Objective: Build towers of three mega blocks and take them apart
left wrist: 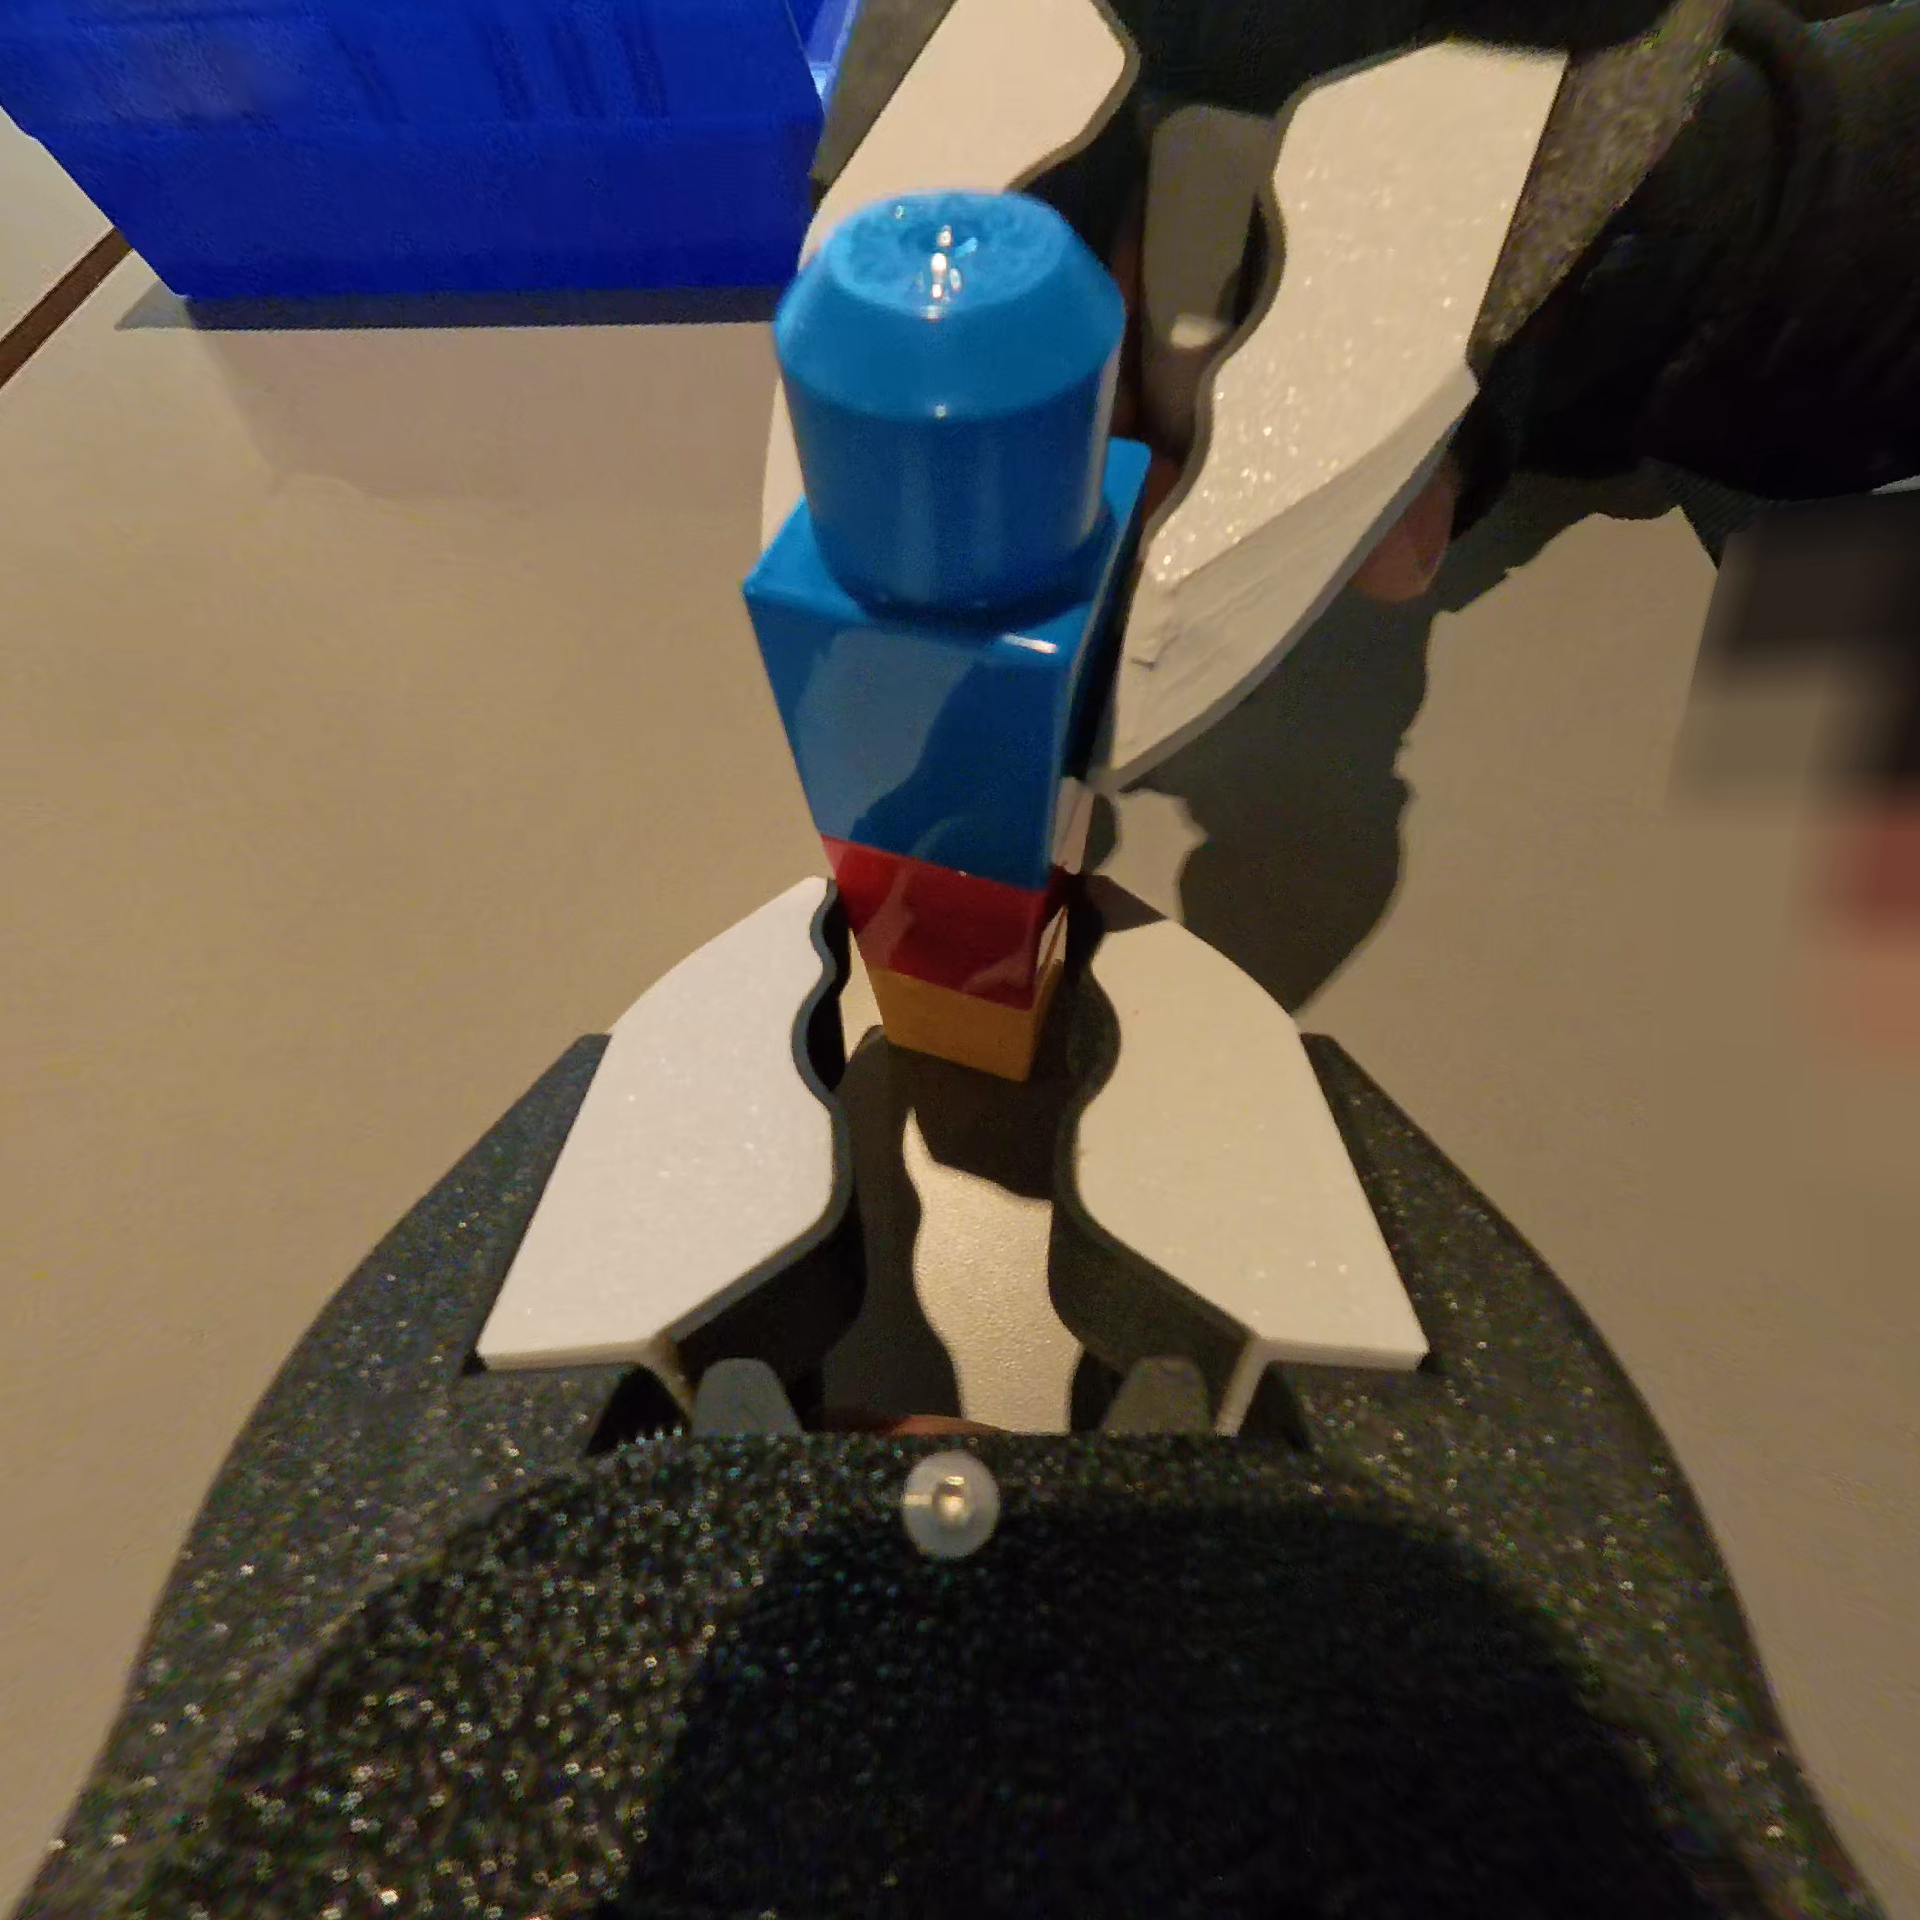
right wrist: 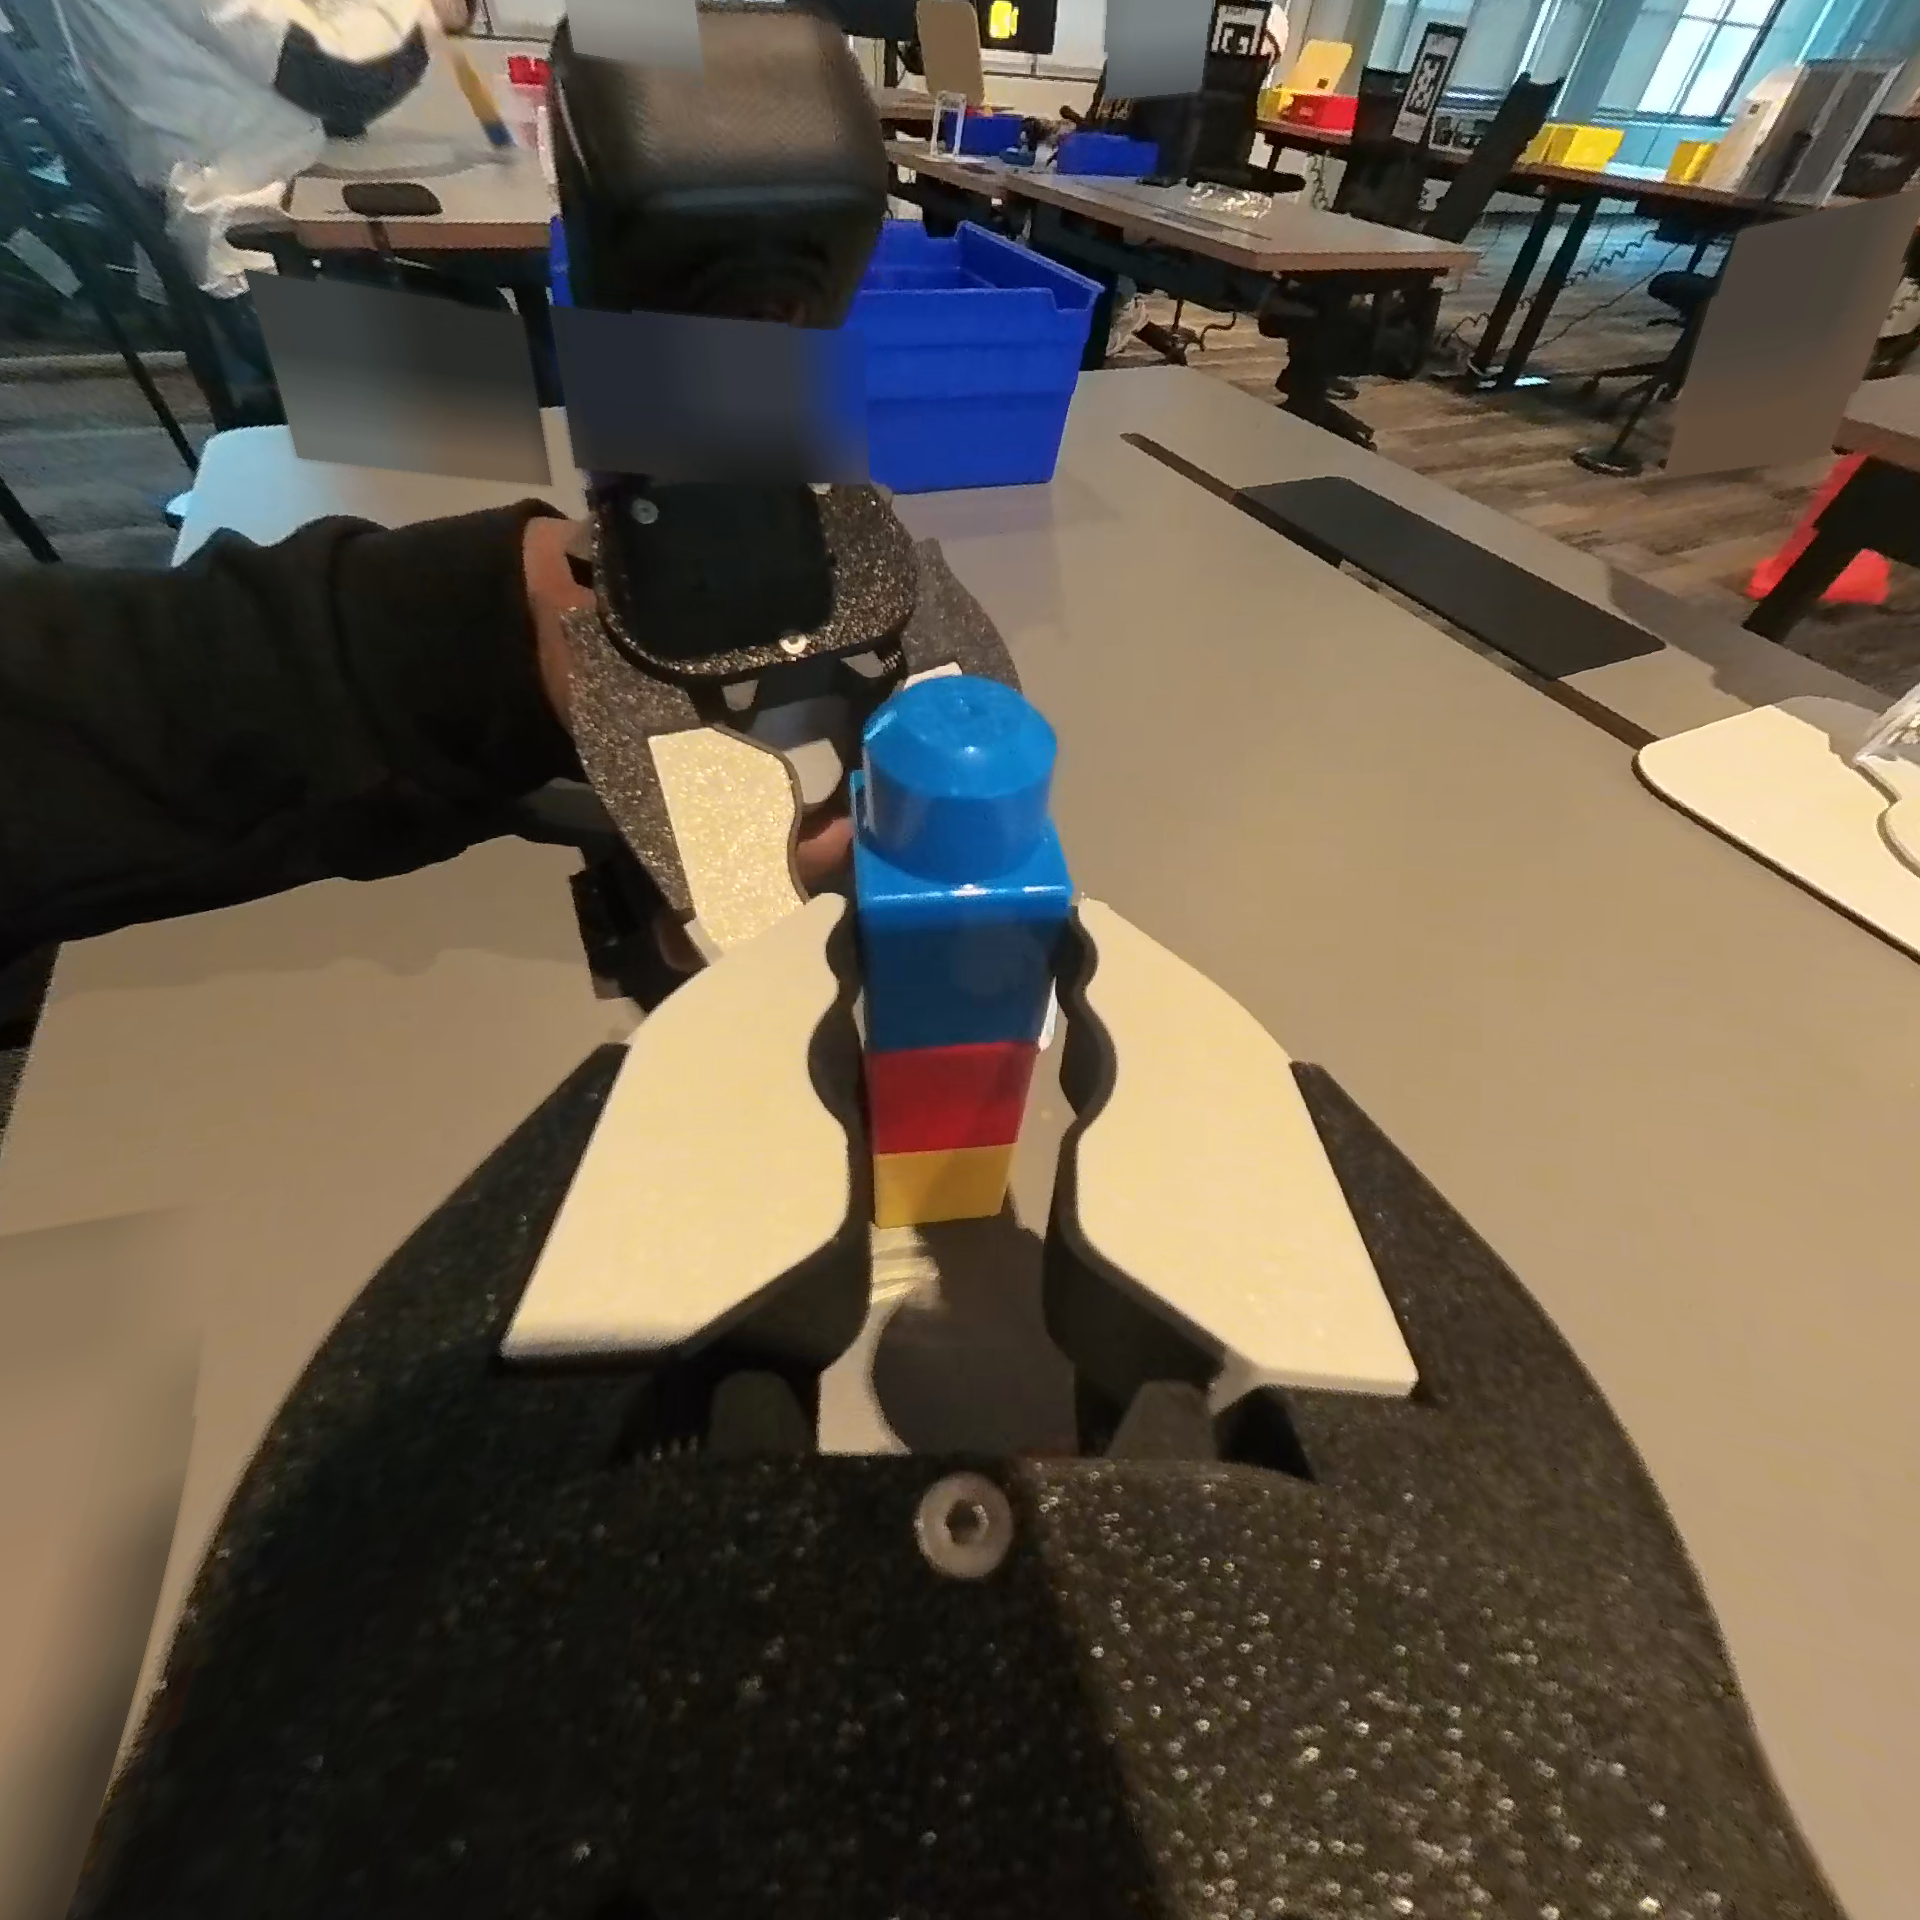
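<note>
Looking at my grey table (right wrist: 1299, 727) first: it carries everything, with a blue bin (right wrist: 966, 353) at the far side and a white flat piece (right wrist: 1766, 821) off at the right edge. More desks and yellow bins fill the room behind, too far to detail

My left gripper (left wrist: 951, 935) comes in low, white fingers either side of the tower's base. Left finger sits right against the red and yellow blocks, right finger close on the other side, so it looks pressed onto the bottom of the stack, though I cannot tell how firm the contact is. My left hand (right wrist: 551, 623), in a black sleeve, holds it from across the table

My right gripper (right wrist: 961, 987) comes from the opposite side, higher up, fingers flanking the blue block with thin gaps showing on both sides, so spread, not pinching

Tower stands upright on the table between both tools: blue block (right wrist: 961, 935) with its round stud on top, red block (right wrist: 951, 1096) in the middle, yellow block (right wrist: 940, 1184) at the bottom, all seated flush
</note>
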